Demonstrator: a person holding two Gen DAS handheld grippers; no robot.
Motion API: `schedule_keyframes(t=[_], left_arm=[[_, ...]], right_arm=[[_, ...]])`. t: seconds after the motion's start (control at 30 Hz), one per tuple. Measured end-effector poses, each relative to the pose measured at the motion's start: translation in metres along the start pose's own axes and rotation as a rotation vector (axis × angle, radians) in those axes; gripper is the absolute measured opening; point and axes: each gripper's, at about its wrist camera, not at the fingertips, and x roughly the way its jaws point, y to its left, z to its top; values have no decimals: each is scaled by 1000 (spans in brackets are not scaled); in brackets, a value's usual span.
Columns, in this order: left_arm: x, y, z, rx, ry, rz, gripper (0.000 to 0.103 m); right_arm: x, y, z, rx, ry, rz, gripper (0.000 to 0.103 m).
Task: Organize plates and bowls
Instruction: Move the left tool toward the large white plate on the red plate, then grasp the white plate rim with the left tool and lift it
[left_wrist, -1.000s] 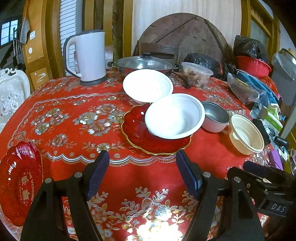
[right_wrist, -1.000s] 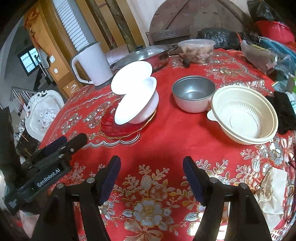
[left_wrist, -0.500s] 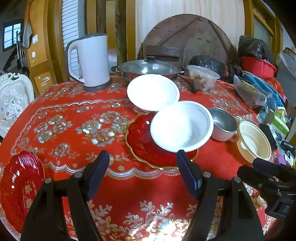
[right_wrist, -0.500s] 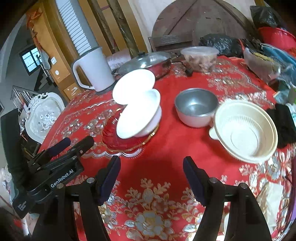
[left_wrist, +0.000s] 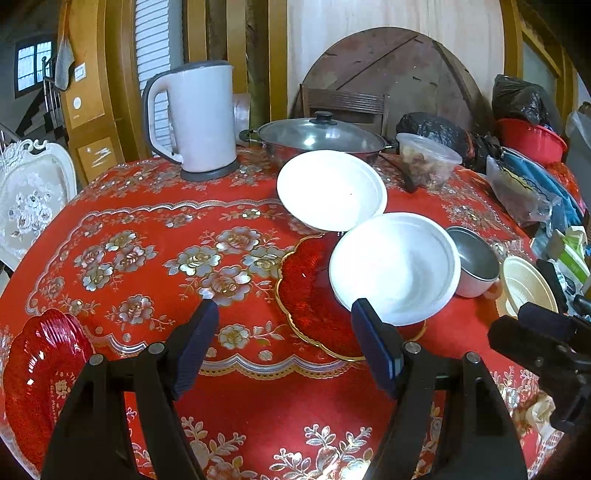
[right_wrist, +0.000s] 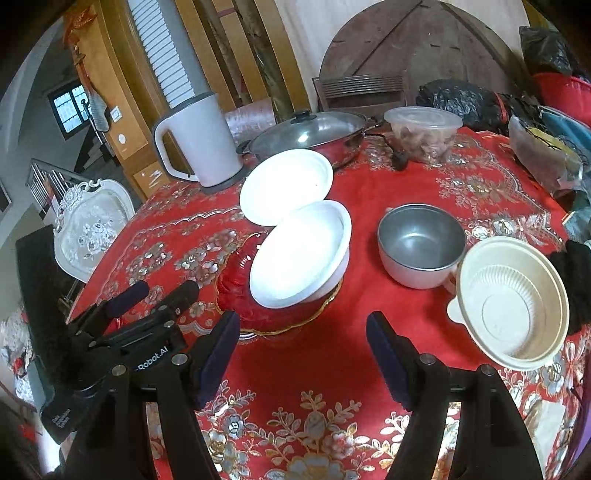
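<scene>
A white bowl (left_wrist: 395, 267) (right_wrist: 301, 254) rests tilted on a red gold-rimmed plate (left_wrist: 310, 295) (right_wrist: 236, 291). Behind it a second white bowl (left_wrist: 330, 188) (right_wrist: 286, 186) leans against it. A steel bowl (left_wrist: 474, 260) (right_wrist: 421, 245) and a cream plastic bowl (left_wrist: 526, 286) (right_wrist: 511, 302) stand to the right. A small red ribbed plate (left_wrist: 40, 373) lies at the table's left edge. My left gripper (left_wrist: 284, 345) (right_wrist: 151, 295) is open, short of the red plate. My right gripper (right_wrist: 303, 354) (left_wrist: 535, 334) is open above the tablecloth, nothing held.
A white kettle (left_wrist: 195, 118), a lidded steel pan (left_wrist: 321, 138) and a plastic food tub (left_wrist: 426, 157) stand at the back of the red floral table (left_wrist: 147, 236). Bags and clutter (left_wrist: 532, 184) crowd the right side. A white ornate chair (left_wrist: 29, 195) stands at the left.
Both grippers have pulled back and risen slightly, so the dishes look farther off. The dishes have not moved; both grippers stay open.
</scene>
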Motion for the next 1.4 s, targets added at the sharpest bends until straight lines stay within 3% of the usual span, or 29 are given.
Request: schedule_keyframes(t=[0.3, 0.67, 0.9, 1.13, 1.4], left_arm=[[4, 11, -1, -38, 21, -8, 74], [-40, 36, -6, -74, -34, -18, 74], [-56, 46, -15, -98, -42, -19, 74], [-32, 42, 8, -133, -23, -52, 74], [19, 54, 27, -218, 26, 27, 74]], right_arm=[[-3, -6, -3, 24, 1, -15, 73], [-41, 12, -12, 18, -47, -31, 73], [-53, 24, -17, -1, -81, -7, 80], [-19, 18, 34, -42, -89, 0, 80], [56, 12, 96, -97, 2, 83, 80]])
